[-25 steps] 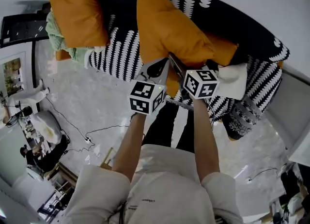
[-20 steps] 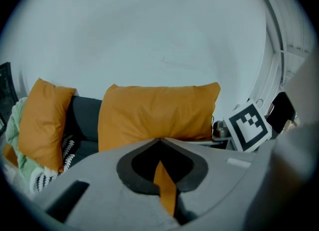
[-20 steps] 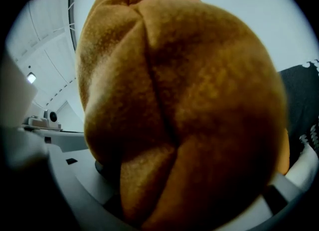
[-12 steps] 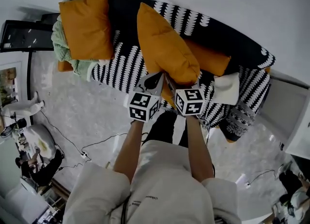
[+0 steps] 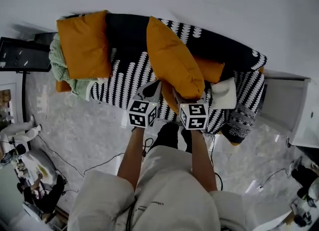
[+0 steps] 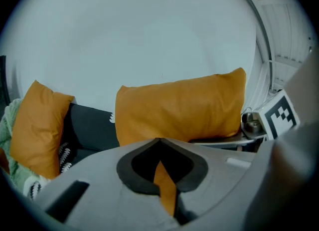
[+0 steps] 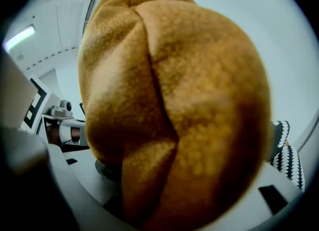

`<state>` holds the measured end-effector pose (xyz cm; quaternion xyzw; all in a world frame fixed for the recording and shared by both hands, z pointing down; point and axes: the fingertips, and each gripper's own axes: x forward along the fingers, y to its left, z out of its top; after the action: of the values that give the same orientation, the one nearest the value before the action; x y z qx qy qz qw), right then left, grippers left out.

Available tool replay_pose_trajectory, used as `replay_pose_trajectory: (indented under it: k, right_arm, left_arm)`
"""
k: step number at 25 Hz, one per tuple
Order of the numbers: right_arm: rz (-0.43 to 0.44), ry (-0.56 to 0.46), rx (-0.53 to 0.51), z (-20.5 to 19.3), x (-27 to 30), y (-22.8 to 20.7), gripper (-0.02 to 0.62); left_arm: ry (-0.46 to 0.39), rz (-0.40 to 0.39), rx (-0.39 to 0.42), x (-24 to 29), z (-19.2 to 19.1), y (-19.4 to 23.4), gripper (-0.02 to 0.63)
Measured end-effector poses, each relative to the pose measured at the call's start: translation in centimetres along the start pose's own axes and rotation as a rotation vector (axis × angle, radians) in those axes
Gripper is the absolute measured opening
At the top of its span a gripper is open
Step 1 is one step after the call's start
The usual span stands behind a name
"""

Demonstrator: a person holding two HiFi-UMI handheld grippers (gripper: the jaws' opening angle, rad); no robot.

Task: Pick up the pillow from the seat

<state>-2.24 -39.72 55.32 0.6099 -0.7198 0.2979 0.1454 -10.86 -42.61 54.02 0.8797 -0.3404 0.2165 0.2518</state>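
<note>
At the far left of the head view, a crumpled pale green blanket [image 5: 61,64] lies on the end of the long sofa [image 5: 124,70], which has a black and white scallop-print cover. A plump square orange fabric cushion [image 5: 84,45] leans partly on the blanket and against the sofa's back.

The left gripper [image 5: 151,89], a grey two-jaw tool carrying a cube of square markers, reaches toward the sofa's front edge. Its own view shows the jaws closed together on a thin fold of orange cloth at one lower corner of the pillow.

The pillow [image 5: 174,63], a large orange rectangular fabric one, stands up on its long edge between the two tools, over the middle of the seat. In the left gripper view it shows against the white wall [image 6: 149,30].

The right gripper [image 5: 180,99] holds the pillow's other lower corner. In its view the jaws stand partly apart, clamped on a thick bunch of the stuffed fabric.

To the right, a second orange cushion [image 5: 212,69] and a small white cushion [image 5: 223,93] lie on the seat, beside a white cabinet [image 5: 281,103].
</note>
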Motion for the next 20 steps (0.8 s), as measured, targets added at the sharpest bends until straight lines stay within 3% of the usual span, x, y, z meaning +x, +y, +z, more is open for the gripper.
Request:
replay_pose_trajectory:
  k: [12,20]
  right_arm:
    - [-0.116,-0.086,-0.022,1.6,-7.6,-2.0,0.314]
    - [-0.232,-0.132,-0.068,-0.3,-15.0,-3.7,0.316]
  left_arm:
    - [-0.084,-0.054,0.025,-1.2,2.7,-7.2,0.009]
    - [-0.126,-0.064,0.035,-4.8,1.1,-13.3,0.009]
